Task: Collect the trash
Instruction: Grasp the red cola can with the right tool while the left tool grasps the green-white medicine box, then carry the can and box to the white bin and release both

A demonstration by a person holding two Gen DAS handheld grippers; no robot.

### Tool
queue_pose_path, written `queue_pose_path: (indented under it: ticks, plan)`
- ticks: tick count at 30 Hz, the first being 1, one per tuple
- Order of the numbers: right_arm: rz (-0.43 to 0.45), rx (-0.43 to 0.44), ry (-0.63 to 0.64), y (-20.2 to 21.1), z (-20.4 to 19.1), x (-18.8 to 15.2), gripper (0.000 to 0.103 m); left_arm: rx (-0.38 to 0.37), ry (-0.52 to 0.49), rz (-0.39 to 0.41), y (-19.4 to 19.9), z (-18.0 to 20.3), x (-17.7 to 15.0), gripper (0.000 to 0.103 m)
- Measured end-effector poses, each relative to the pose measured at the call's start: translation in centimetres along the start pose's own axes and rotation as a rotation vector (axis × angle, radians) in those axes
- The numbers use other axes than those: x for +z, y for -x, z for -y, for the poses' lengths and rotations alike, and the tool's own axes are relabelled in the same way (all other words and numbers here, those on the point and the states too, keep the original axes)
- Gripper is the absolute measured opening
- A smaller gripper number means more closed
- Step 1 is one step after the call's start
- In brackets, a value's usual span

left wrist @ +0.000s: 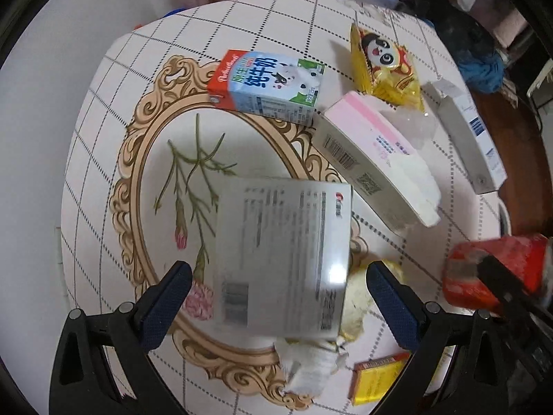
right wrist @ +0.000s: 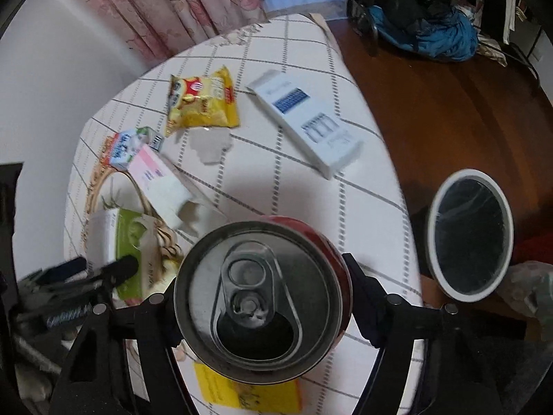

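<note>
Beside the table [right wrist: 311, 180], the bin [right wrist: 470, 239] looks empty, perhaps; the right gripper [right wrist: 262, 297] clamps an opened can [right wrist: 262, 297], the left gripper [left wrist: 278, 276] spreads wide around a box [left wrist: 281, 256].

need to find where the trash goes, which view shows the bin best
The right wrist view: the white-rimmed bin sits on the floor beside the table, its dark-lined opening fully visible. The left wrist view shows at most a sliver of white rim at its right edge, too little to tell.

- A home, by the look of it: pink floral curtains [right wrist: 166, 7] hang behind.
- A printed cloth covers the surface [right wrist: 276, 180].
- Wooden floor [right wrist: 432, 103], with a lined waste bin [right wrist: 470, 238] and heaped clothing [right wrist: 421, 24].
</note>
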State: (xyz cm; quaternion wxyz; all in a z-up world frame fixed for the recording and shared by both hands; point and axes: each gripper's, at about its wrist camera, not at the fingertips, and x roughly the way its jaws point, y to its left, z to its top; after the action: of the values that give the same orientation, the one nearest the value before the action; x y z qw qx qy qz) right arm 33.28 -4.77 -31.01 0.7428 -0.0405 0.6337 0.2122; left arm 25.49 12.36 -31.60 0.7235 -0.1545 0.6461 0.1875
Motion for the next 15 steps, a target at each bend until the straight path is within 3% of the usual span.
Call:
queue_pose_path:
  ticks: [1,4,10,11,15]
  plan:
    - [-0.004,-0.01,-0.002,0.1,0.4,-0.2,0.075,0.009,-0.007,0.007,-0.2,0.1,0.1,0.102]
    - [-0.013,-0.006,0.003,0.1,0.9,-0.4,0.075,0.019,-0.004,0.023,-0.7,-0.1,0.1,0.071]
    - [-0.04,0.007,0.011,-0.3,0.9,-0.6,0.079,0.051,0.039,0.051,-0.1,-2.2,-1.4,0.071]
    - [-0.047,0.002,0.015,-0.5,0.7,-0.6,0.079,0.058,0.042,0.045,-0.3,-2.5,-1.6,0.075]
    - [-0.069,-0.017,0.018,-1.5,0.6,-0.8,0.079,0.047,0.067,0.056,-0.5,-3.5,-2.0,0.071]
